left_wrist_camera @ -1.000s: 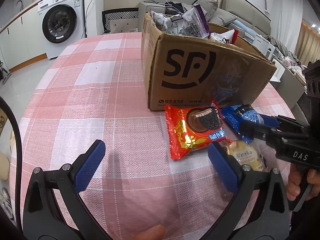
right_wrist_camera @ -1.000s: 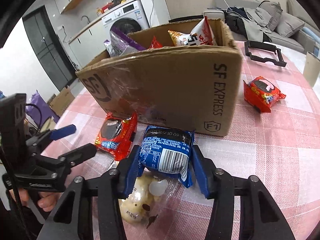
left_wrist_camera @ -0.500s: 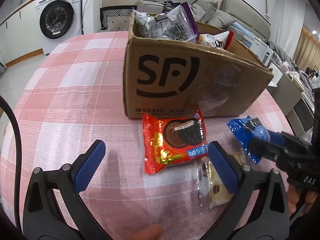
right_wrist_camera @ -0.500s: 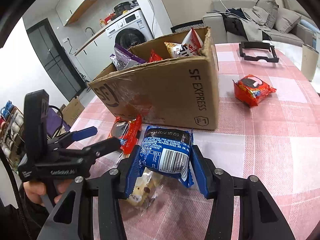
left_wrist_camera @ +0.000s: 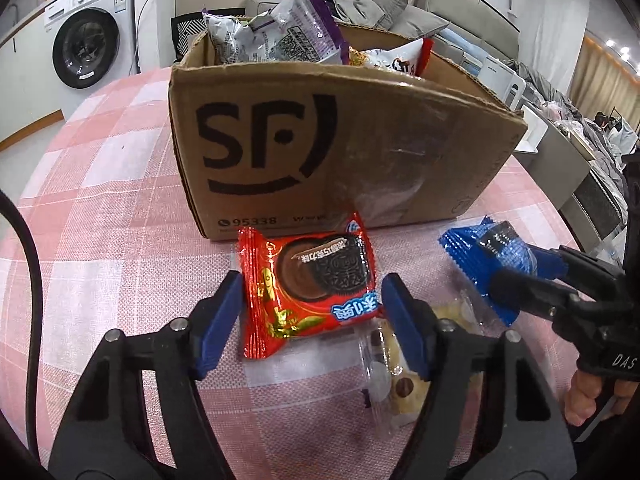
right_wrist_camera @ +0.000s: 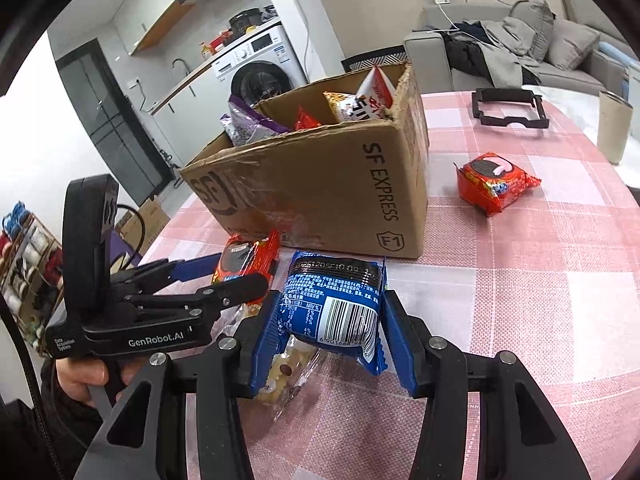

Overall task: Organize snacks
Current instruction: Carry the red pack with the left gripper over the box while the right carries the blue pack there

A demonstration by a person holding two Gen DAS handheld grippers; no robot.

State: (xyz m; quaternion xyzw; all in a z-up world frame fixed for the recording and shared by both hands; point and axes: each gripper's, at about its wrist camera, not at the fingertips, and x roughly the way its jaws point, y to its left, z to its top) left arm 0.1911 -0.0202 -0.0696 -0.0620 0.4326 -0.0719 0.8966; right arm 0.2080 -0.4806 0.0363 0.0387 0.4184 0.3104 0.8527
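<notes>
A: Red wrapper (left_wrist_camera: 310, 288) is seen lying flat on the checked tablecloth (left_wrist_camera: 100, 248), just in front of the cardboard box (left_wrist_camera: 320, 152). The left gripper (left_wrist_camera: 312, 312) is set around it, one blue pad (left_wrist_camera: 220, 316) at each side; the pads stand apart, and whether they touch the wrapper cannot be told.

B: Right gripper?

A: The right gripper (right_wrist_camera: 326, 336) is clamped on a blue packet (right_wrist_camera: 334, 304), barcode side up, which is held off the cloth. A clear-wrapped pastry (right_wrist_camera: 280, 372) lies on the cloth under it, beside the red wrapper.

B: Box contents?

A: Several packets are noted standing in the box: a purple and silver bag (left_wrist_camera: 280, 28) at the near left corner, and a white and red one (left_wrist_camera: 396, 60) further right. The box is printed "SF EXPRESS" on its side.

B: Anything else on the table?

A: A second red cookie pack (right_wrist_camera: 496, 180) is recorded well apart, to the right of the box. A black frame (right_wrist_camera: 506, 110) lies near the far edge, and a pale cup (right_wrist_camera: 612, 128) stands at the right edge.
</notes>
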